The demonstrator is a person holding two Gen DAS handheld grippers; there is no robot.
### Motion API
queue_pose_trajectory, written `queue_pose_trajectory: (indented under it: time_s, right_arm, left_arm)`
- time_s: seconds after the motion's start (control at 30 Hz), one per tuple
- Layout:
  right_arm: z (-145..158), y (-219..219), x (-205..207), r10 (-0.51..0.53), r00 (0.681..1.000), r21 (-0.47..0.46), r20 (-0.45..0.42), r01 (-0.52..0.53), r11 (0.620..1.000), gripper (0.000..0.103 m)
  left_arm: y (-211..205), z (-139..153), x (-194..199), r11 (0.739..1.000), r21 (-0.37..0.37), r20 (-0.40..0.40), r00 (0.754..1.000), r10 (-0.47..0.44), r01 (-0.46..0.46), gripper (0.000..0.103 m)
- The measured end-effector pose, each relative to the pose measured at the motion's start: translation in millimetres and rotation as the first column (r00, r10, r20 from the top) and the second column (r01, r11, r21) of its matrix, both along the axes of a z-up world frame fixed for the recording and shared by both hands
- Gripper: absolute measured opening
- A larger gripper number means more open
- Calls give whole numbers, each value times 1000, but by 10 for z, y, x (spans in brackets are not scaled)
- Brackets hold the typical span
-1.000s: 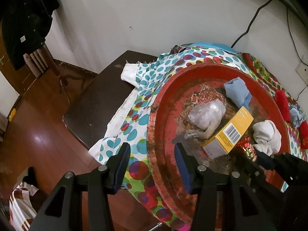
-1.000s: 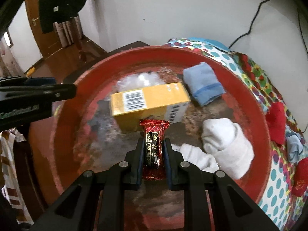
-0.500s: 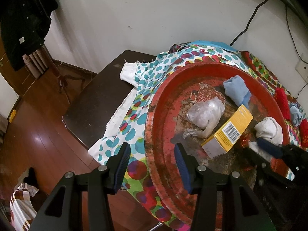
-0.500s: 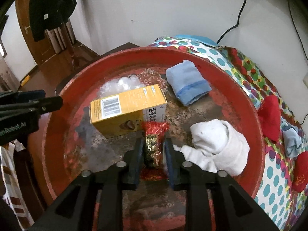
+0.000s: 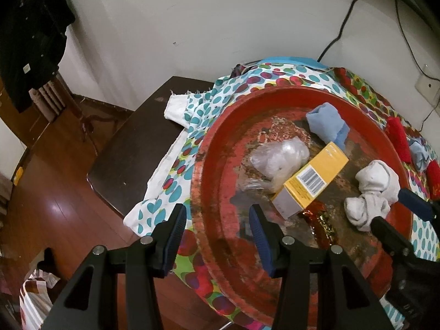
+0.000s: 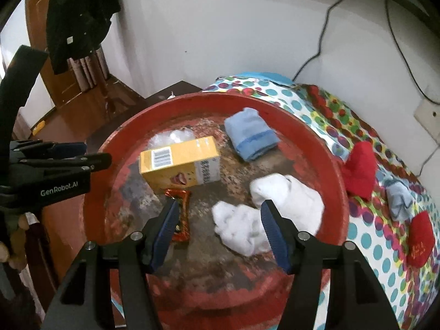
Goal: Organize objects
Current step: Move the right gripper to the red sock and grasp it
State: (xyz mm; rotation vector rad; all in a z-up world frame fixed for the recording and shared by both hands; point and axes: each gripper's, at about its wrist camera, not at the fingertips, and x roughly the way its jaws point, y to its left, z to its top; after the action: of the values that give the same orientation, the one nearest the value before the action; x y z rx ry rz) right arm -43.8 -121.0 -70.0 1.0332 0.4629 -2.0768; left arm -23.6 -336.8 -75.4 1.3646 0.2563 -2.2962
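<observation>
So we've got the red snack bar (image 6: 183, 216) lying in the red tray (image 6: 334, 165), just off our right gripper (image 6: 217, 229) at about 10 o'clock, long axis running 12 to 6. Those jaws are opening with nothing between them. Left gripper (image 5: 217, 232) hangs part-open and empty over the tray rim, farther off.

Worn, seemingly metal red tray (image 6: 328, 148); glossy foil candy wrapper (image 6: 183, 214).
</observation>
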Motion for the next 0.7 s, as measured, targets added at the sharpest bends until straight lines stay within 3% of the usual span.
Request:
queue_pose_trajectory:
  time_s: [0.43,0.7]
  right_arm:
    - [-24,839,-380,-181,984,-11,3,181,984,62]
    - [-83,1677,-917,-383,923,36,-41,385,922,62]
  left_arm:
    - [208,-35,-90,998,-27,21,999,-48,49,49]
    - [284,-46,-112,997,-58,33,998,-58,60,49]
